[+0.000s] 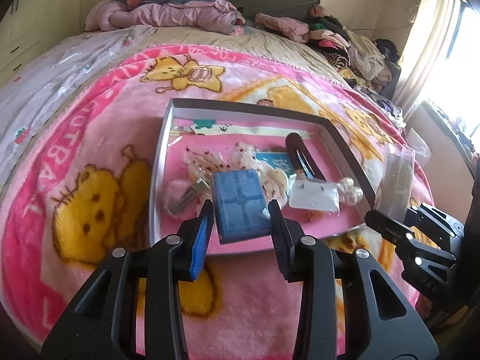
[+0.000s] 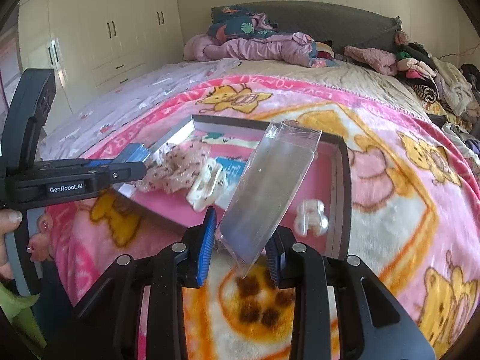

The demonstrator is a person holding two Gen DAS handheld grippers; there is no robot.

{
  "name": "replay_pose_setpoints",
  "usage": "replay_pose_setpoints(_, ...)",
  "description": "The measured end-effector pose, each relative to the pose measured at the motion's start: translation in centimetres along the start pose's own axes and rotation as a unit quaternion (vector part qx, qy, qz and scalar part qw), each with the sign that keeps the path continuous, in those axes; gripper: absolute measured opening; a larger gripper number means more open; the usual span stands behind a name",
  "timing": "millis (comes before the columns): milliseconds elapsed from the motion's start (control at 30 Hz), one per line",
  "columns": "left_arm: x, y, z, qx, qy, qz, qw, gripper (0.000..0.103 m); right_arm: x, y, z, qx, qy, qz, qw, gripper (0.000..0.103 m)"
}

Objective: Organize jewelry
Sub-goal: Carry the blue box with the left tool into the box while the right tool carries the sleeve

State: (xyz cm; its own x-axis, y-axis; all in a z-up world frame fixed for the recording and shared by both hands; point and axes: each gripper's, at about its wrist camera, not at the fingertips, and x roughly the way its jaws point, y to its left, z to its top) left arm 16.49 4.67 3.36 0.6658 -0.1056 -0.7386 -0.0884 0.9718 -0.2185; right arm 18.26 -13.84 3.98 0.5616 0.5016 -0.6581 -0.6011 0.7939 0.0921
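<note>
Holding a blue box (image 1: 240, 202), the left gripper (image 1: 240, 210) has its jaws part-closed on the box's sides, lifted just above the near edge of the grey tray (image 1: 168, 138) on the pink cartoon blanket (image 1: 90, 162). Left wrist view: tray contents are a lace bow (image 1: 207, 162), brown hair clip (image 1: 300, 153), white earring card (image 1: 313, 196) and pearl clip (image 1: 351, 193) at near right.

Right wrist view: right gripper (image 2: 243, 252) pinches the lower end of a clear plastic sleeve (image 2: 267, 192), jaws narrow, sleeve tilted up over the tray's near side. The blue box sits at left, apart from the sleeve.

Judgement: early stage. Box not yet sleeved; tray items unsorted.
</note>
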Motion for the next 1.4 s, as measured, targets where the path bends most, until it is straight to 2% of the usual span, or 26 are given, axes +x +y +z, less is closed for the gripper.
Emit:
replay_pose_setpoints(533, 2.4, 1.1, 1.5, -0.010, 0.009, -0.006, 0.9999, 0.029, 3.3, -2.3, 2.4, 0.008, 0.010, -0.018, 1.000, 0.029)
replay_pose_setpoints(1033, 5.2, 0.4, 0.9, 0.005, 0.036, -0.018, 0.9992, 0.029, 5.5, -4.0, 1.2, 0.029, 0.041, -0.022, 0.998, 0.029)
replay_pose_setpoints(1400, 5.8, -0.1, 0.5, 0.015, 0.042, -0.018, 0.9988, 0.030, 6.1, -3.4, -0.2, 0.025, 0.065, -0.015, 0.997, 0.030)
